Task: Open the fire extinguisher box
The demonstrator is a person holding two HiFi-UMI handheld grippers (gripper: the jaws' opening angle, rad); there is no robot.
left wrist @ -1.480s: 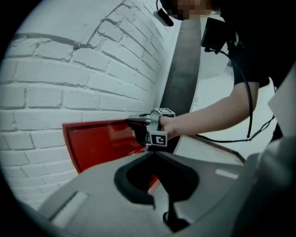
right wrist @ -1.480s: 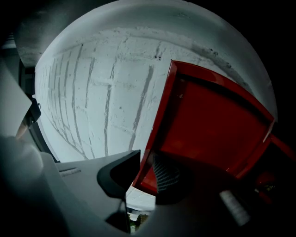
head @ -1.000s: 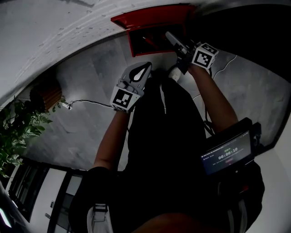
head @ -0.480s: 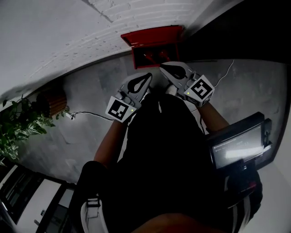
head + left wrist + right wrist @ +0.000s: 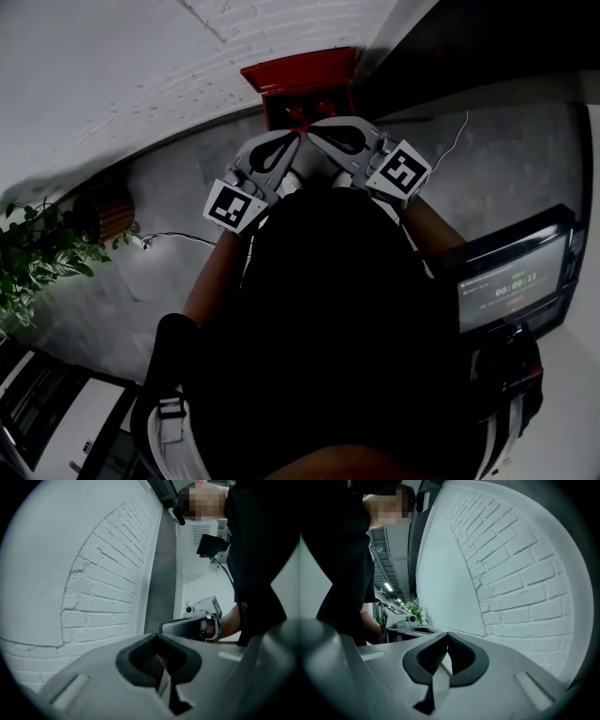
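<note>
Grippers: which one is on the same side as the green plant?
The left gripper: the plant sits on its side, while the right gripper is nearer the screen.

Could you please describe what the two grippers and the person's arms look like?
Both the left gripper and right gripper have light grey shells tapering to a point, with a dark-rimmed teardrop opening behind the jaws. Each carries a white cube with black square markers. The person wears a black top.

Fire extinguisher box [image 5: 298,73] partly covered by the left gripper [image 5: 292,141] and right gripper [image 5: 317,129], its inside too dark to be made out, plant [image 5: 37,267] cut by the left edge, screen [image 5: 511,286] print unreadably small.
</note>
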